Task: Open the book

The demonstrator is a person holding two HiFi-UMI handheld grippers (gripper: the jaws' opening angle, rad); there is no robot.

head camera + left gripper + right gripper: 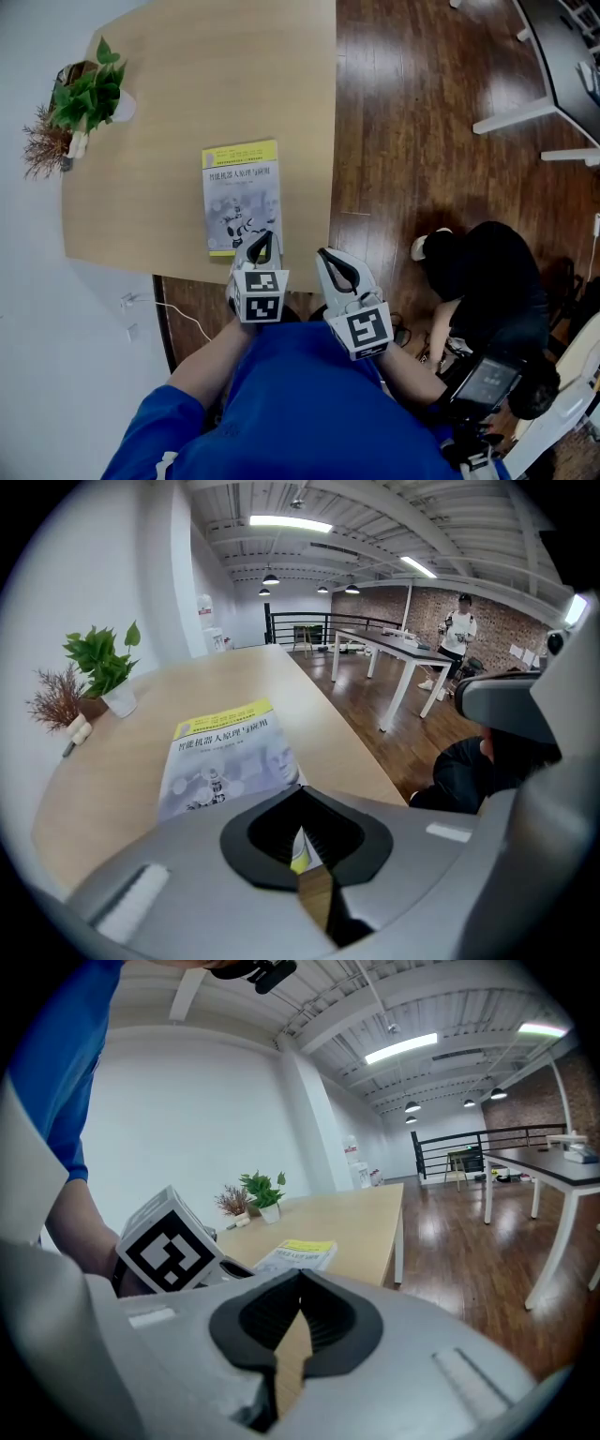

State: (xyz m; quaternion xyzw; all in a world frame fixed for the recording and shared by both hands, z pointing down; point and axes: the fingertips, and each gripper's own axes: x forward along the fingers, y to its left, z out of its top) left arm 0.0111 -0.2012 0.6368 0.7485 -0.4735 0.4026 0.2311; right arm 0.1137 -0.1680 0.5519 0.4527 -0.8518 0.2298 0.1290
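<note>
My left tool (262, 236): clenched on book's (239, 187) cover corner, cover-lift step. My right tool (325, 254): clenched, empty. Next: swing cover leftward.

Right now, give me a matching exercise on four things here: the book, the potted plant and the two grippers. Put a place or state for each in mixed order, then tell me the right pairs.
Things:
1. book
2. potted plant
3. left gripper
4. right gripper

Places or states:
A. shut on nothing, by the near right corner of the table
B. lying face up on the table
C. shut on the book's near edge
D. at the table's far left corner

Pairs: 1-B, 2-D, 3-C, 4-A.
</note>
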